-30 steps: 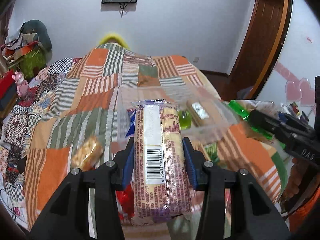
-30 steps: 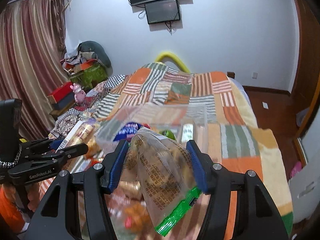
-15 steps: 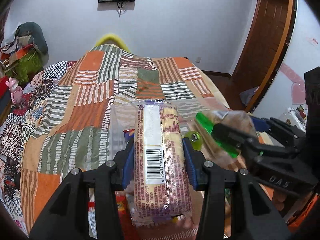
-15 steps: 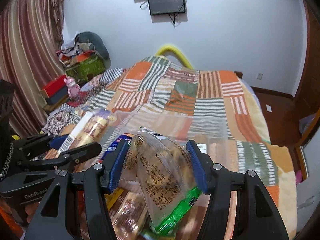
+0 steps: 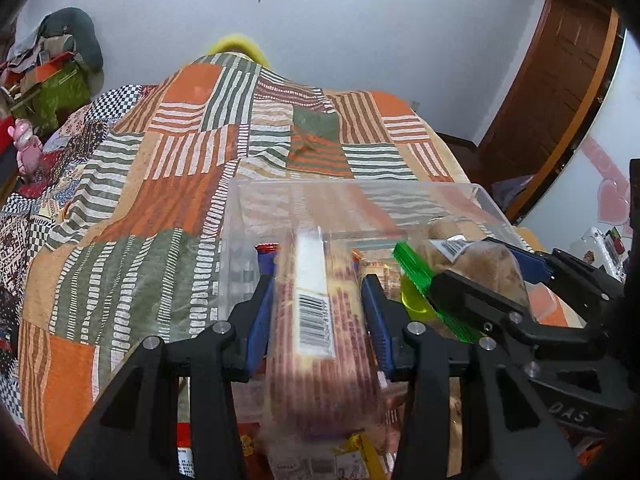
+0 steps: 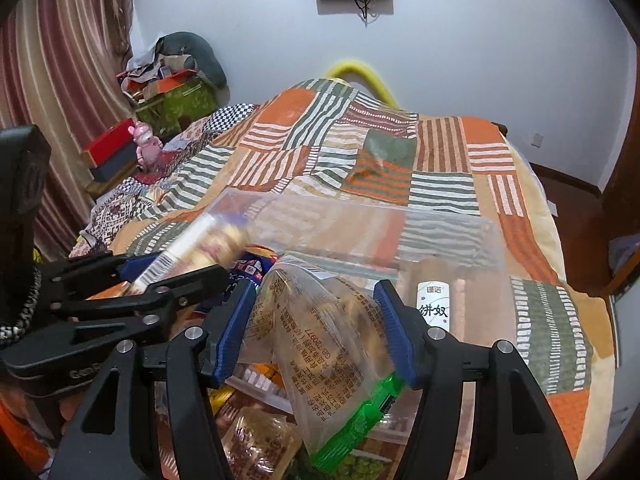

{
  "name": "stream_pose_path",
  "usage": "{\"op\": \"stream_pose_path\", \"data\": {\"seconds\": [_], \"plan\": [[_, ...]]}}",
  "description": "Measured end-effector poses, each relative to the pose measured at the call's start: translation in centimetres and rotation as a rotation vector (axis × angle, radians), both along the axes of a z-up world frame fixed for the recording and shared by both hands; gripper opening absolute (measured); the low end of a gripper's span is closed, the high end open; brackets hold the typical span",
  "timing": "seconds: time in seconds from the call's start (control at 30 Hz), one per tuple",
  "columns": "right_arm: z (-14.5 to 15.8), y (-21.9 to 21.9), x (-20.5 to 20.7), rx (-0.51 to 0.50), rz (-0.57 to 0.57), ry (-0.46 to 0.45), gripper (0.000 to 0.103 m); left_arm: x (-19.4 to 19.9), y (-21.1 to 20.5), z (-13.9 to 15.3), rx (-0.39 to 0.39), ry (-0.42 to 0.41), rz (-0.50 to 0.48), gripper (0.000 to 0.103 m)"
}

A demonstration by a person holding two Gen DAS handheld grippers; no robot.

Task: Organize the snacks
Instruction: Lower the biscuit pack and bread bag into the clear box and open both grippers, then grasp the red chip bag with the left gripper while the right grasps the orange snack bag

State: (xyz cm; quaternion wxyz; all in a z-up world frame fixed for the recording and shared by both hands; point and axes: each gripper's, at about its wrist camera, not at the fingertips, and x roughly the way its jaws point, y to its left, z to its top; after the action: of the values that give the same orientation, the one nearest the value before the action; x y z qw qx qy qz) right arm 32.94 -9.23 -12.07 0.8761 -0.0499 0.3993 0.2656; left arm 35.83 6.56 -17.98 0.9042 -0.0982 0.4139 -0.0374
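My left gripper is shut on a long purple-and-yellow biscuit pack with a barcode, held over the clear plastic bin. The pack is blurred. My right gripper is shut on a clear snack bag with a green bottom edge, also above the bin. The right gripper and its bag show in the left wrist view just to the right of the left one. The left gripper shows in the right wrist view at the left.
The bin holds several snack packets, among them a white-labelled pack and a blue packet. It sits on a patchwork bedspread. A pink toy and boxes lie by the curtain at left. A wooden door is at right.
Both grippers have moved forward and down over the bin with their packs, and have come closer together. The biscuit pack now blurs between the left fingers.
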Motion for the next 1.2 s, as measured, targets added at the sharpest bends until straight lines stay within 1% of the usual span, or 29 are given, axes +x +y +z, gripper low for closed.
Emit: {"op": "stream_pose_path", "data": {"seconds": [0.1,0.23,0.33,0.4,0.5,0.67,0.77,0.93,1.07,1.2], "plan": [[-0.1,-0.1,0.1,-0.007,-0.002,0.011,0.062,0.1,0.0,0.0,-0.003,0.007,0.002,0.044],[-0.1,-0.4,0.1,-0.011,0.0,0.032,0.062,-0.3,-0.2,0.6,0.021,0.002,-0.003,0.044],[0.3,-0.4,-0.2,-0.022,-0.004,0.02,0.065,-0.9,-0.2,1.4,0.018,-0.009,-0.01,0.044],[0.8,-0.4,-0.4,-0.025,-0.003,0.01,0.069,-1.5,-0.2,2.2,0.016,-0.022,-0.015,0.045],[1.9,-0.8,-1.3,-0.021,-0.007,-0.015,0.073,-2.7,-0.2,3.5,0.033,-0.045,-0.016,0.048],[3.6,-1.8,-2.6,-0.012,-0.025,-0.054,0.08,-5.7,0.4,5.7,0.033,-0.088,-0.012,0.061],[4.5,-2.6,-3.6,0.001,-0.034,-0.065,0.082,-7.7,0.8,6.7,0.05,-0.108,-0.008,0.063],[5.3,-3.8,-5.6,0.032,-0.06,-0.064,0.084,-11.5,1.8,7.5,0.047,-0.116,0.001,0.065],[5.1,-4.4,-7.2,0.038,-0.078,-0.054,0.084,-14.2,2.5,7.3,0.06,-0.106,0.018,0.067],[4.3,-5.2,-8.8,0.041,-0.093,-0.023,0.084,-16.1,3.3,6.2,0.061,-0.071,0.03,0.068]]}}
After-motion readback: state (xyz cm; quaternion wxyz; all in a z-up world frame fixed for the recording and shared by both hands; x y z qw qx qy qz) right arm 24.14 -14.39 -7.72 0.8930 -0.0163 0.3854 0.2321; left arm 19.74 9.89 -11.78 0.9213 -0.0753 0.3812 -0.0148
